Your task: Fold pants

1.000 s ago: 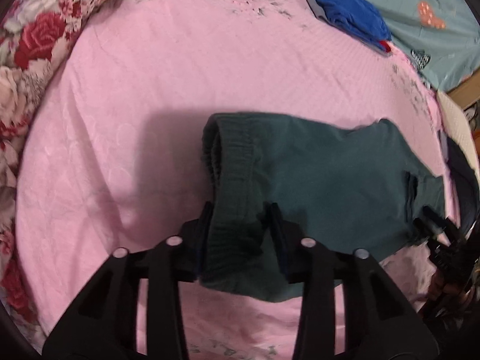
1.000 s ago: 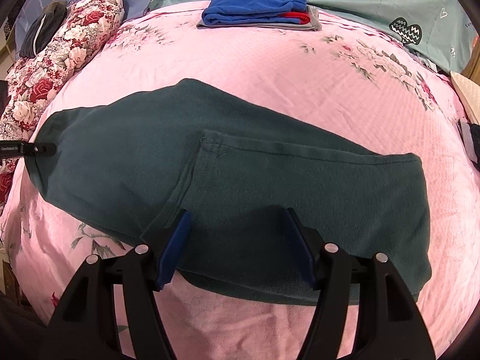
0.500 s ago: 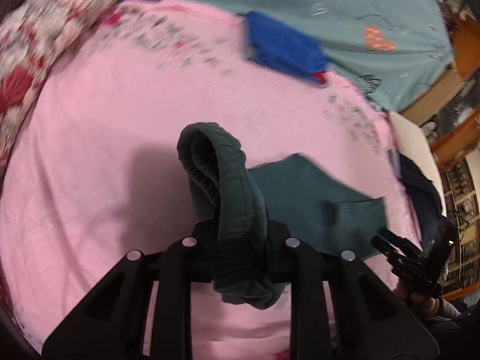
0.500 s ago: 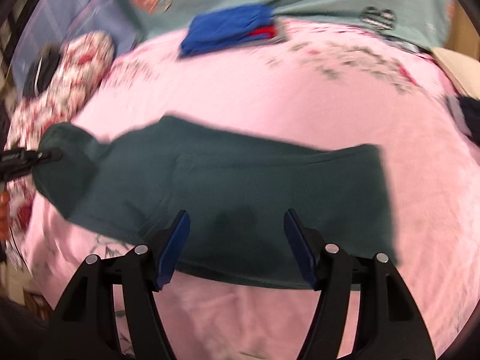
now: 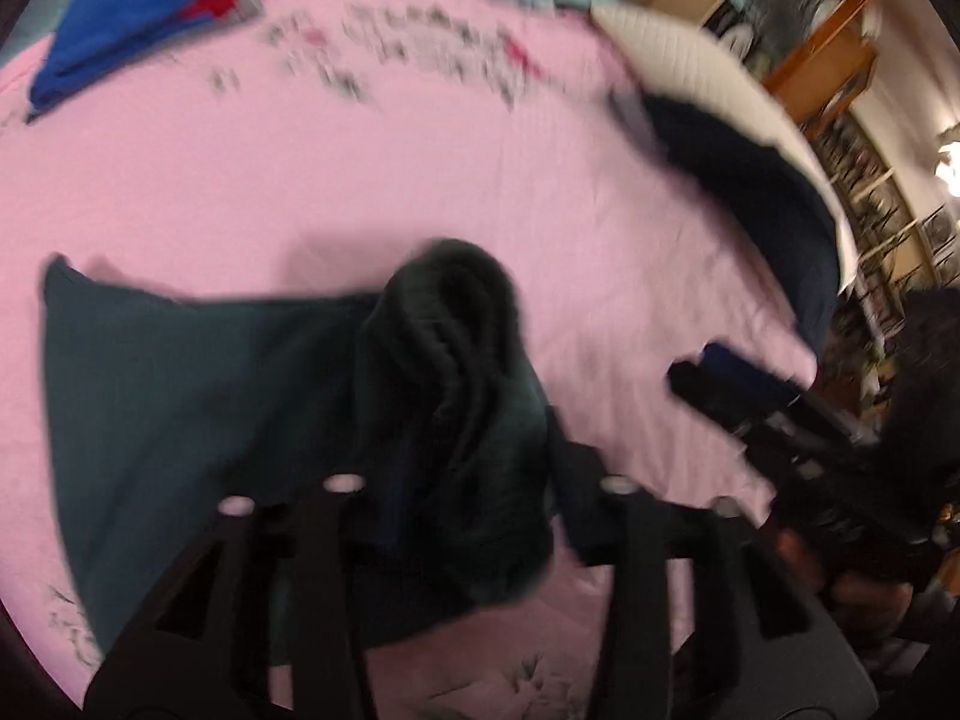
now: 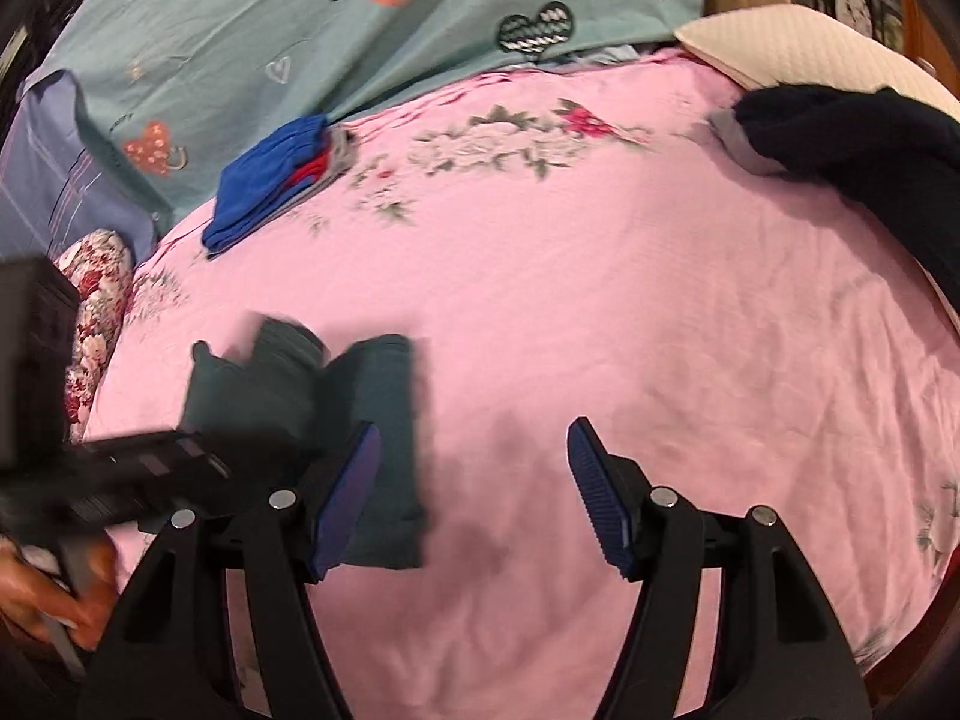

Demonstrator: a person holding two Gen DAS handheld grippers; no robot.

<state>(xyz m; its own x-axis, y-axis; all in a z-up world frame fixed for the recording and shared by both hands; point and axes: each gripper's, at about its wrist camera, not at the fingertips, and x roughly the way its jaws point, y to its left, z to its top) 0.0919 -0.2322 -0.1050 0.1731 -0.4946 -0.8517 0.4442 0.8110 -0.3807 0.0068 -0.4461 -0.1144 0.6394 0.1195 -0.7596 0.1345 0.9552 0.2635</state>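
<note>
- Two views showed the same pink bed point(image 6: 600, 300) from different sides.
- Only the left wrist view showed the dark green pants point(image 5: 180, 396) up close. One part lay flat on the bed, and a thick bunch of the cloth stood up in the middle.
- Only the right wrist view showed the green sheet with hearts point(image 6: 360, 30) clearly, and the flower pillow point(image 6: 96, 324) at the left edge.
- Both views showed the blue folded clothes point(image 6: 270, 186) at the far side of the bed, and a dark navy cloth point(image 6: 870, 150) by a white pillow point(image 6: 810, 42).
- The left hand-held gripper point(image 5: 474, 480) was closed tight on the bunched part of the pants and held it up off the bed.
- The right hand-held gripper point(image 6: 474, 492) was wide open over the bare pink bed. It held nothing. Its left finger sat just beside the edge of the pants in that view.
- In the right wrist view, the pants lay at the left, well apart from the blue folded clothes.
- The left wrist view was blurry.
</note>
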